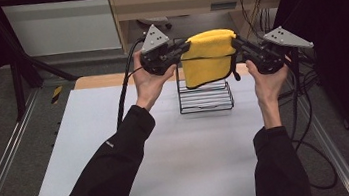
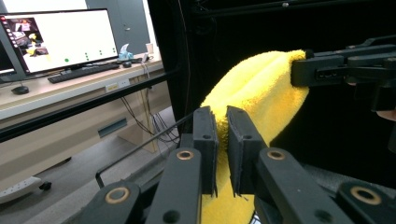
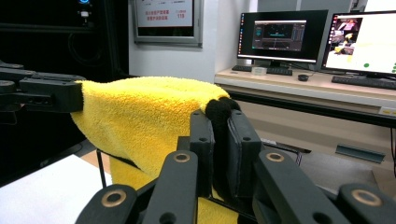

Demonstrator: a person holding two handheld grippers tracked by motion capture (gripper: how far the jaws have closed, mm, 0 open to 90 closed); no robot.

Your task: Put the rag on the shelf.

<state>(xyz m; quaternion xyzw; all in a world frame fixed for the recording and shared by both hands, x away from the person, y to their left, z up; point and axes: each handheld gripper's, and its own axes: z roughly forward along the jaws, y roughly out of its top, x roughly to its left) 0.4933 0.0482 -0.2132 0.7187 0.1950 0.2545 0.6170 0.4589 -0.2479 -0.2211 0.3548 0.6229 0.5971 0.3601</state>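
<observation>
yellow towel held taut above a wire rack

a person at a white bench [image 1: 93, 153] holds a folded yellow towel [image 1: 209, 58] by its two upper ends, one hand-held gripper in each hand. the left hand-held gripper [image 1: 184, 48] has its jaws closed on the towel's left end, the yellow pile pinched between the two black pads (the left gripper view shows the cloth squeezed there [image 2: 223, 154] and running up and away to the far gripper). the right hand-held gripper [image 1: 237, 44] is likewise clamped shut on the opposite end, where a dark tag or loop [image 3: 218, 112] at the towel's edge sits between its pads. the towel arches between the two grips and hangs down in front, its lower edge reaching to the top of a black wire rack [image 1: 206, 99] that stands on the far middle of the bench; whether cloth and wire touch cannot be told. both forearms, in black sleeves, come in from the near side of the bench. monitors [image 3: 322, 39] and a keyboard stand on a desk beyond.
</observation>
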